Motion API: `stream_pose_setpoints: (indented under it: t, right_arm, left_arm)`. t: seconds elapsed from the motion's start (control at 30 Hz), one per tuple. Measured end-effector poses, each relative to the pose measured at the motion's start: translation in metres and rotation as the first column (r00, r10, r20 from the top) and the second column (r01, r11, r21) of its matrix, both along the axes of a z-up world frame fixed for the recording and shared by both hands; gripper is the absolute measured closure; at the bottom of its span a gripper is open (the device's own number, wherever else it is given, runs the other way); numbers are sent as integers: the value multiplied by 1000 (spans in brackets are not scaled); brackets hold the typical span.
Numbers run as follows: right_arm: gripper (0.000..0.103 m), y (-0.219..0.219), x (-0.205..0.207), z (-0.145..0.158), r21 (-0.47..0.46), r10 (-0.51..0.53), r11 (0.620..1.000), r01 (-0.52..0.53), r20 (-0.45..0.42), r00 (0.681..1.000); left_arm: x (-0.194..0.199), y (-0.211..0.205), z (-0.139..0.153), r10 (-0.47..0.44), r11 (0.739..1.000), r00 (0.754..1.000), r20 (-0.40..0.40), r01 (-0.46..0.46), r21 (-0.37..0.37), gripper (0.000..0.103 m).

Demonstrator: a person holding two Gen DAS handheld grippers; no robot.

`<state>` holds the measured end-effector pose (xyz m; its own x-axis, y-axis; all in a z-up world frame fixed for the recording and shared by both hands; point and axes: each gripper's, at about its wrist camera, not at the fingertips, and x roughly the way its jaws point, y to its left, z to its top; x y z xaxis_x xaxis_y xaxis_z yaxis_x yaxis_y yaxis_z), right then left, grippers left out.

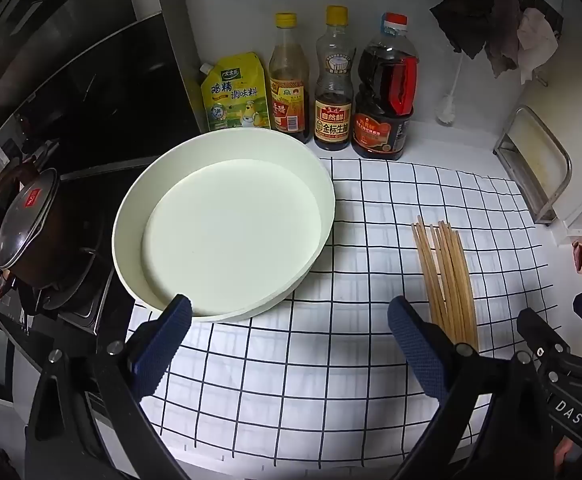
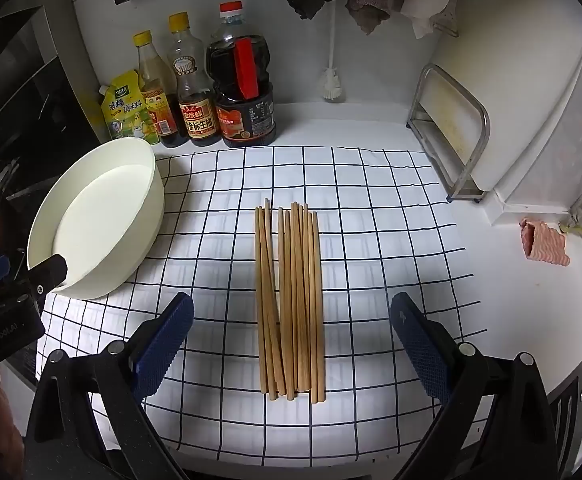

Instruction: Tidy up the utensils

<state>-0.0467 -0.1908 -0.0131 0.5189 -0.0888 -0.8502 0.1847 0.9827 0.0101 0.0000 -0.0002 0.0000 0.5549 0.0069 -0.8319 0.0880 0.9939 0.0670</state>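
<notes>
Several wooden chopsticks [image 2: 291, 300] lie side by side on a white cloth with a black grid [image 2: 371, 240]. My right gripper [image 2: 291, 316] is open, with its jaws on either side of the near part of the bundle, above it. A round pale green tray [image 1: 223, 224] stands empty at the cloth's left edge; it also shows in the right wrist view [image 2: 103, 216]. My left gripper [image 1: 289, 320] is open and empty, its left finger over the tray's near rim. The chopsticks [image 1: 449, 276] lie to its right.
A yellow seasoning pouch [image 1: 237, 94] and three sauce bottles [image 1: 333, 80] stand at the back wall. A stove with a lidded pot [image 1: 27, 228] is at the left. A metal rack [image 2: 451, 128] and a white appliance [image 2: 531, 120] stand at the right, with a pink cloth [image 2: 545, 244].
</notes>
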Motion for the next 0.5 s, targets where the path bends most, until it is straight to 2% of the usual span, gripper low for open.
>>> stream_pose_setpoints:
  t: [0.5]
  right_arm:
    - [9, -1, -1, 2, -3, 0, 1000, 0, 2, 1000]
  left_arm:
    - [1, 1, 1, 8, 1000, 1000, 6, -8, -1, 6]
